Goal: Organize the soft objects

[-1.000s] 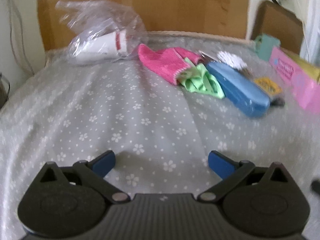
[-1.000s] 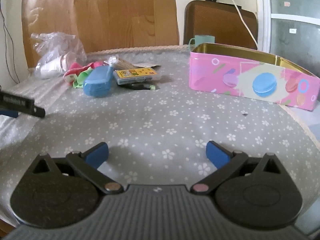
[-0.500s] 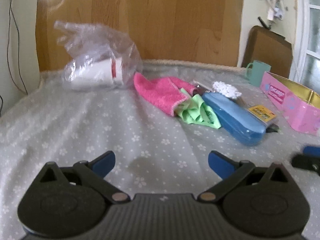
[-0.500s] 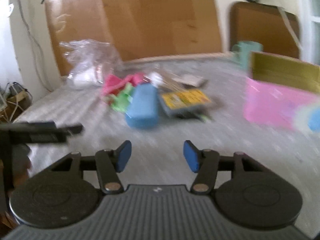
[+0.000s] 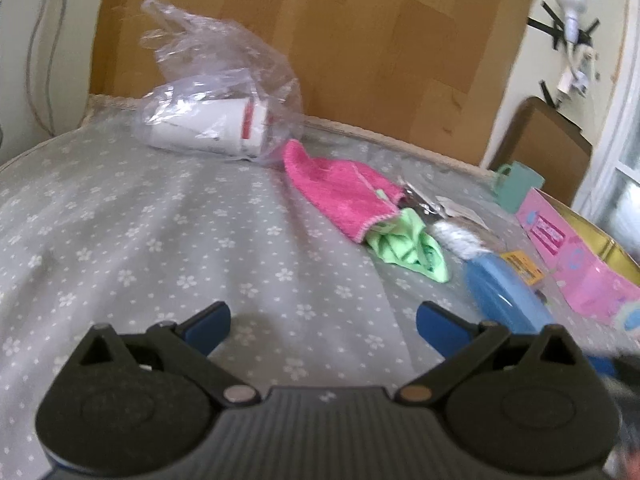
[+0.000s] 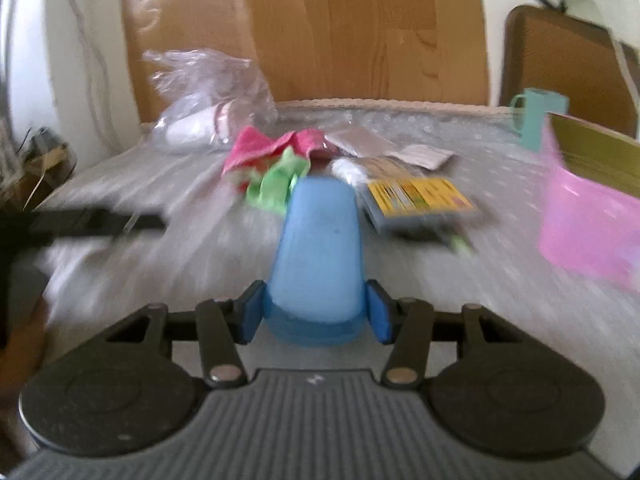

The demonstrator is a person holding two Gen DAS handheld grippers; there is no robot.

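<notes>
A pink cloth (image 5: 340,192) and a crumpled green cloth (image 5: 408,248) lie together on the grey flowered tablecloth (image 5: 160,240); both show in the right wrist view, pink cloth (image 6: 272,144), green cloth (image 6: 276,184). A blue case (image 6: 318,256) lies in front of them, also in the left wrist view (image 5: 504,296). My right gripper (image 6: 316,312) has its pads on both sides of the case's near end. My left gripper (image 5: 320,320) is open and empty, short of the cloths.
A clear plastic bag with white cups (image 5: 216,116) lies at the back left. A pink tin box (image 6: 592,200) stands at the right, a teal mug (image 6: 536,116) behind it. A yellow packet (image 6: 416,196) and paper packets lie beside the case.
My right gripper has swung left, moved up to the blue case and narrowed its jaws around its near end. My left gripper has shifted a little, still open.
</notes>
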